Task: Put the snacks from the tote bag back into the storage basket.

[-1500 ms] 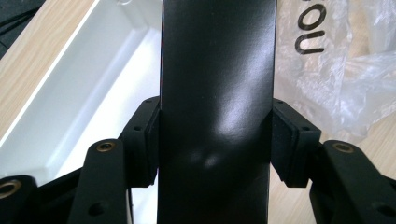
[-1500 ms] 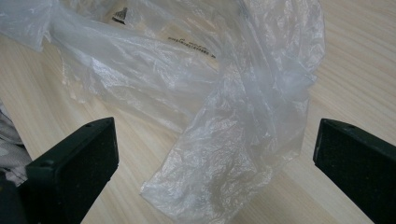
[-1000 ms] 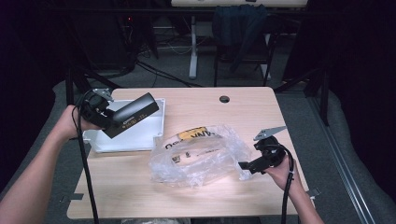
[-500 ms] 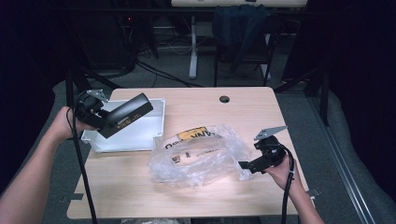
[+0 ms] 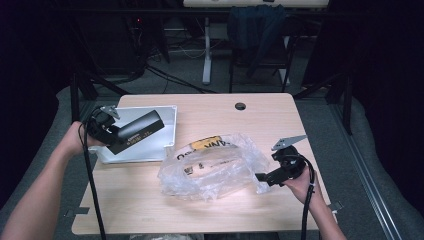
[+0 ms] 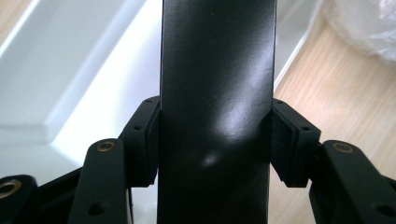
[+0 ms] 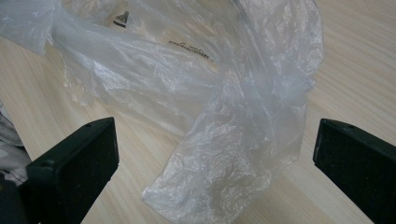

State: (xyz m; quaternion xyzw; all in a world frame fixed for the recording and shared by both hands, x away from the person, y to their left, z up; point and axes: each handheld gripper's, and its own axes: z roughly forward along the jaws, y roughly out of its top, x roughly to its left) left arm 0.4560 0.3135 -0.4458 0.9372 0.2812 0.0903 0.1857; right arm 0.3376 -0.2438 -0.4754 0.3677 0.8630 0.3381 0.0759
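Observation:
My left gripper (image 5: 116,141) is shut on a long black box (image 5: 137,131), which it holds tilted just above the white tray (image 5: 167,117) at the table's left. In the left gripper view both pads (image 6: 148,140) press the black box's (image 6: 217,93) sides. A crumpled clear plastic bag (image 5: 212,167) with a yellow label lies at the table's middle. My right gripper (image 5: 261,176) rests at the bag's right edge, open. In the right gripper view its fingers (image 7: 74,163) stand wide apart, with a fold of the bag (image 7: 224,140) lying on the table between them, untouched.
The wooden table (image 5: 150,205) has a round cable hole (image 5: 240,106) near its far edge. A chair and desk legs stand behind the table on the grey floor. Cables trail from both grippers toward the front edge.
My left gripper has come down and a little toward the front with the black box, closer to the tray. The right gripper and the bag have stayed put.

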